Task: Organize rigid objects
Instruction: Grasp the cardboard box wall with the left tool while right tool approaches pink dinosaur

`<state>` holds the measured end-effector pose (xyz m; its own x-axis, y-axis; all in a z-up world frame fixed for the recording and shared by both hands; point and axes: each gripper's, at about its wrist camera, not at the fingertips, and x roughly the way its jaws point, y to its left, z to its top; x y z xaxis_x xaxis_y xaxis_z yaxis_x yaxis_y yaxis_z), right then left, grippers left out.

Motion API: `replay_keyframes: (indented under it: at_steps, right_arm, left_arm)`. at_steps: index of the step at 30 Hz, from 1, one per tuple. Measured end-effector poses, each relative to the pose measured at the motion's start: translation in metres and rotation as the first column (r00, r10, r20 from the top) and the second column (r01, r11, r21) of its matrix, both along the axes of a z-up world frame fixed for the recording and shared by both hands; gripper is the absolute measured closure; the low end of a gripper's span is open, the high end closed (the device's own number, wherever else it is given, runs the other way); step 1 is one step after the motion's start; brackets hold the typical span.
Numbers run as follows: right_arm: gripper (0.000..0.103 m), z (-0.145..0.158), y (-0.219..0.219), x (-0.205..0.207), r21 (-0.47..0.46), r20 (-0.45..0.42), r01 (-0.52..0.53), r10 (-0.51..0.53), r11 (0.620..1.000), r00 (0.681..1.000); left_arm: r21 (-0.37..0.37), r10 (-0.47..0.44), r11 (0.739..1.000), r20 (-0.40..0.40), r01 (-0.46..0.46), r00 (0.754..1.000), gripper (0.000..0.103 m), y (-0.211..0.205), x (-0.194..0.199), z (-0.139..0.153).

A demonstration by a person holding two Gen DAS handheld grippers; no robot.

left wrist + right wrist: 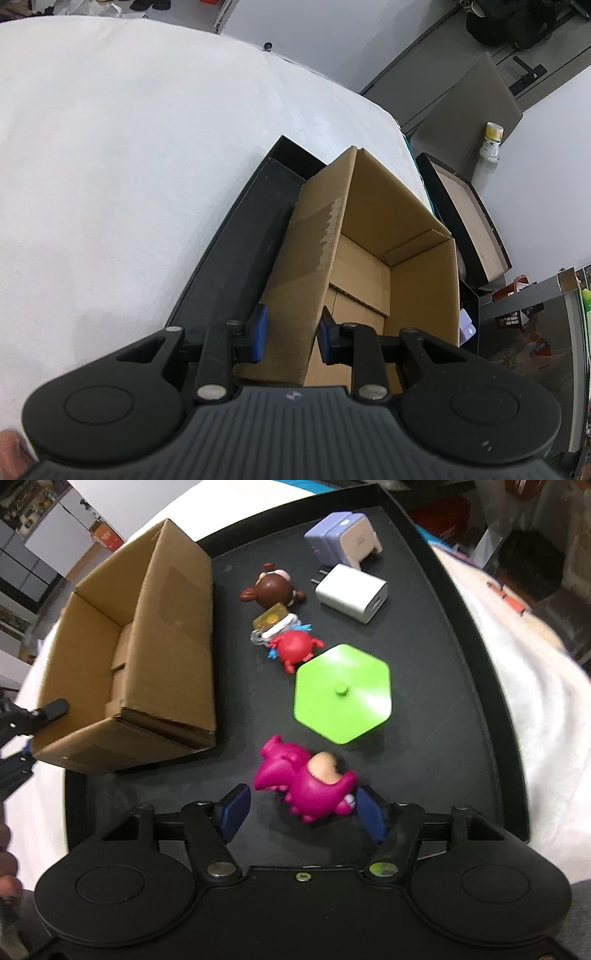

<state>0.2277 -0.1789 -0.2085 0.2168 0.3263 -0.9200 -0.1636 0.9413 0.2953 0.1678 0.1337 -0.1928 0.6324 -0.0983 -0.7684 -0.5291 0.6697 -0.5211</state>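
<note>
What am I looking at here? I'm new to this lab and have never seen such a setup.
There is no robot arm: a person holds a pair of tongs in each hand, each with a wide-angle camera looking along its fingers. The left camera shows the left tongs shut on the wall of an empty cardboard box. The right camera shows the right tongs open around a pink dinosaur toy; one pad seems to touch it, the other stands clear. Both box and toy sit on a black tray lying on a white cloth. Also on the tray: a green hexagon, a red toy, a brown toy, a white charger and a purple one.
</note>
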Motion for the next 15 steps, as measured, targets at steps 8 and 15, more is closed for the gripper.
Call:
replay_keyframes:
  at_steps: [8, 15]
  right_arm:
    - [0.024, 0.004, -0.003, 0.005, -0.022, 0.041, 0.050, -0.049, 0.998, 0.998]
    - [0.031, 0.001, 0.003, 0.010, 0.021, 0.062, 0.021, -0.022, 1.000, 0.998]
  left_arm:
    - [-0.019, -0.018, 1.000, -0.005, 0.017, 1.000, 0.076, 0.000, -0.004, 0.000]
    - [-0.014, -0.016, 1.000, -0.001, 0.016, 1.000, 0.076, -0.001, -0.011, 0.003]
